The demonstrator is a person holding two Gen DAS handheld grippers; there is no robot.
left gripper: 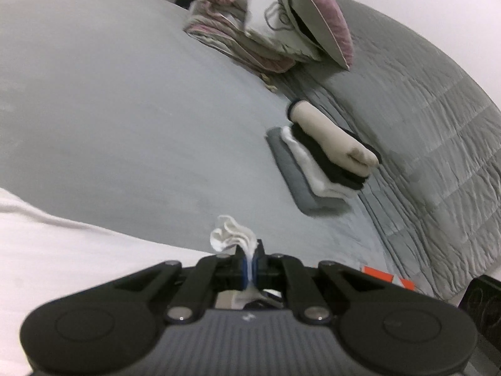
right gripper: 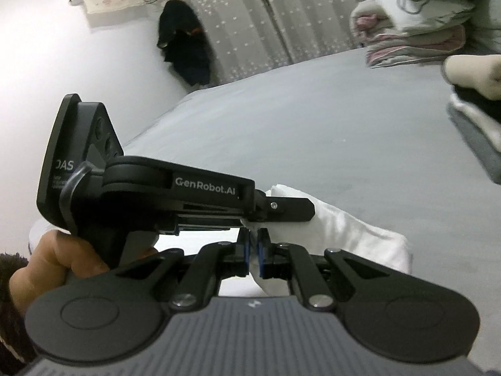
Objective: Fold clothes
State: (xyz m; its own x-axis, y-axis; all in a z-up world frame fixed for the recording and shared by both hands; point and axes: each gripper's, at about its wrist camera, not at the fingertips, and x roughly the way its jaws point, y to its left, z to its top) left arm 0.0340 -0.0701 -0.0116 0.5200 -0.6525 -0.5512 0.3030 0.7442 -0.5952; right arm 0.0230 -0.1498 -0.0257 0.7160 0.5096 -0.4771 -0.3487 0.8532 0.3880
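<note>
My left gripper (left gripper: 249, 258) is shut on a bunched edge of a white garment (left gripper: 233, 235); more of the white cloth (left gripper: 62, 250) spreads at lower left over the grey bed (left gripper: 125, 109). In the right wrist view my right gripper (right gripper: 253, 250) is shut on the same white garment (right gripper: 353, 228), which drapes to the right. The left gripper (right gripper: 281, 208) crosses just above it, pinching the cloth close by. A stack of folded clothes (left gripper: 325, 163), grey, white, black and beige, lies on the bed ahead; it also shows in the right wrist view (right gripper: 476, 116).
A pile of folded bedding and pillows (left gripper: 269, 25) sits at the far end of the bed. A quilted grey cover (left gripper: 422, 141) lies to the right. A dark garment (right gripper: 184, 50) hangs by the curtain (right gripper: 266, 15). A hand (right gripper: 56, 260) holds the left gripper.
</note>
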